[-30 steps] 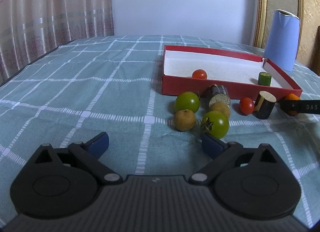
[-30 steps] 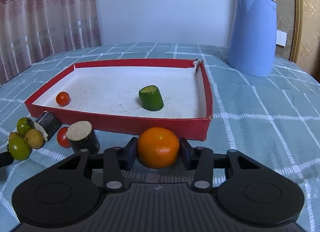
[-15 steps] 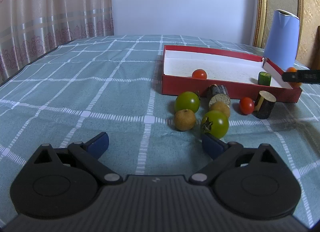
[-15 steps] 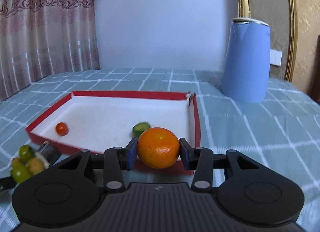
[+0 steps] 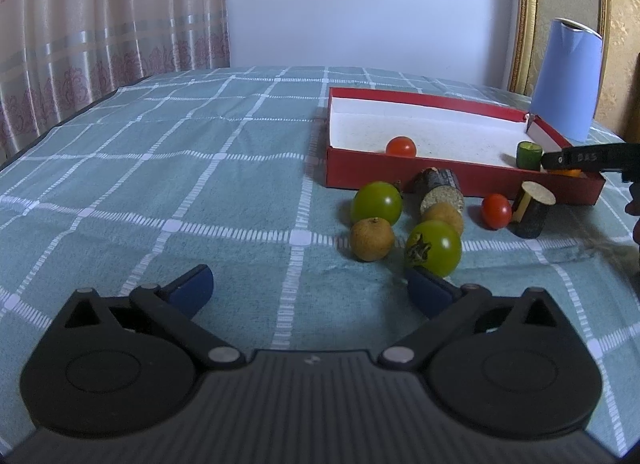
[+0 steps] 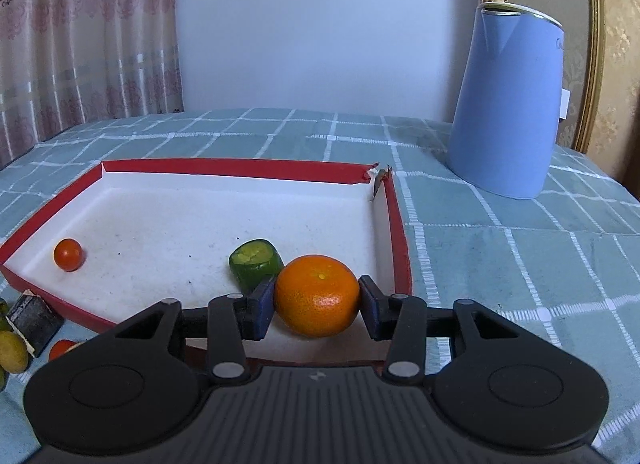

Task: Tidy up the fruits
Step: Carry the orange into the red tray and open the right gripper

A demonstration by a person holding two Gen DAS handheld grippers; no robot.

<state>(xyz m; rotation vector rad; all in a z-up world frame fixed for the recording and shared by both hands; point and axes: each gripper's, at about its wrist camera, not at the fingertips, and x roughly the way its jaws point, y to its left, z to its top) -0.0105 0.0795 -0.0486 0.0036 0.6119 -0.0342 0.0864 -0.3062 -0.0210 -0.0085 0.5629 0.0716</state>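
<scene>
My right gripper [image 6: 317, 296] is shut on an orange [image 6: 317, 295] and holds it over the near right corner of the red tray [image 6: 224, 165], next to a green cucumber piece [image 6: 255, 264]. A red tomato [image 6: 69, 254] lies in the tray at the left. In the left wrist view the right gripper [image 5: 576, 157] shows over the tray [image 5: 420, 173]. My left gripper [image 5: 308, 288] is open and empty above the cloth. Ahead of it lie two green tomatoes [image 5: 434, 248], two brown fruits [image 5: 372, 239], a red tomato [image 5: 496, 210] and two dark cut pieces [image 5: 532, 213].
A tall blue jug [image 6: 508, 103] stands beyond the tray's right side. The table wears a green checked cloth [image 5: 160, 183]. A curtain [image 5: 100, 31] hangs at the far left. A gold frame [image 6: 592, 43] stands behind the jug.
My right gripper lifted the orange off the cloth in front of the tray and carried it forward over the tray's near right corner. The left gripper has not moved.
</scene>
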